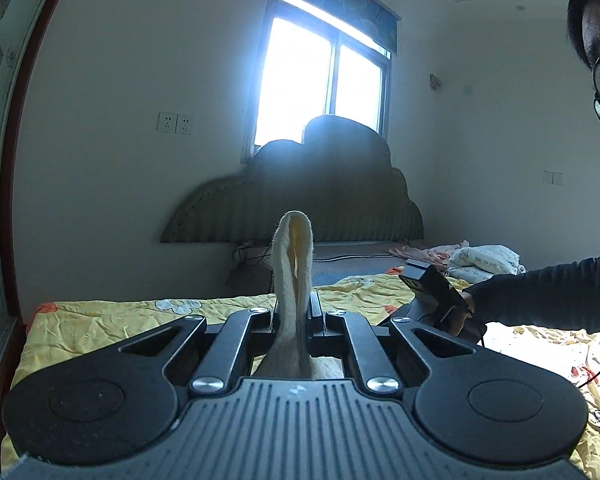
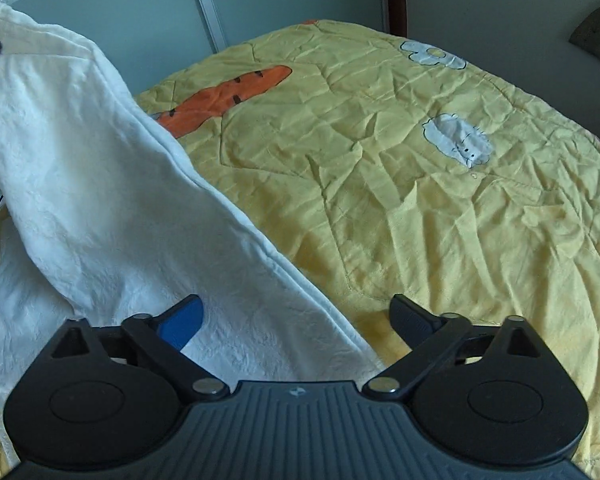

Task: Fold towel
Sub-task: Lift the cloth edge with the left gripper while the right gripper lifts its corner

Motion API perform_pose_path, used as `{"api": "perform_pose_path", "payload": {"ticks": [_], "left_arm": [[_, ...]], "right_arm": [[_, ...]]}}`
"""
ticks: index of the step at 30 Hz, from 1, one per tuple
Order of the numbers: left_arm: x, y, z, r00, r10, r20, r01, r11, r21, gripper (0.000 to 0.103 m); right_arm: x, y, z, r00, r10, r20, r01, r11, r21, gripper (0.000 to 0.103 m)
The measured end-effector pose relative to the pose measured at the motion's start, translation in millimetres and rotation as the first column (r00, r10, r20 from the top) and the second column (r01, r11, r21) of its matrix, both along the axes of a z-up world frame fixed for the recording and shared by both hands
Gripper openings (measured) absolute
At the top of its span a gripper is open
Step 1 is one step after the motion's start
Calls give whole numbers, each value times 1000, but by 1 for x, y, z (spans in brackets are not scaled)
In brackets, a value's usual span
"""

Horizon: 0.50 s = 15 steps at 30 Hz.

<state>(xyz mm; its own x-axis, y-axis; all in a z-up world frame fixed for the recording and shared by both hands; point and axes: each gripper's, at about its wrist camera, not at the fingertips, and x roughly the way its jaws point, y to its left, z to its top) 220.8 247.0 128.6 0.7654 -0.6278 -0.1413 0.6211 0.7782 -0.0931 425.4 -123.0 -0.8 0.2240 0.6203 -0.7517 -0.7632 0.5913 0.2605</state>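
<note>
2 grippers over a yellow quilt [image 2: 420, 200], left gripper [image 1: 294, 312] pinching a raised white towel [image 2: 100, 200] corner, right gripper [image 2: 296, 320] spread wide, holding nothing

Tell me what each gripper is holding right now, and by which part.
The left gripper is shut on the towel, pinching a folded edge that sticks up past its fingers. The right gripper is open over the towel, holding nothing.

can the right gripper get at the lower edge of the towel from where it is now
Probably yes. The right gripper is open, with the white towel lying between its fingers, and nothing blocks the way. The left gripper holds another corner up, clear of it.
</note>
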Motion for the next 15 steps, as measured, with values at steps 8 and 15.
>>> {"api": "perform_pose_path", "payload": {"ticks": [8, 15], "left_arm": [[9, 19, -10, 995, 71, -77, -76, 995, -72, 10], [-20, 46, -6, 984, 90, -152, -115, 980, -164, 10]], "right_arm": [[-38, 0, 36, 997, 8, 72, -8, 1000, 0, 9], [-149, -21, 92, 991, 8, 136, -30, 986, 162, 9]]}}
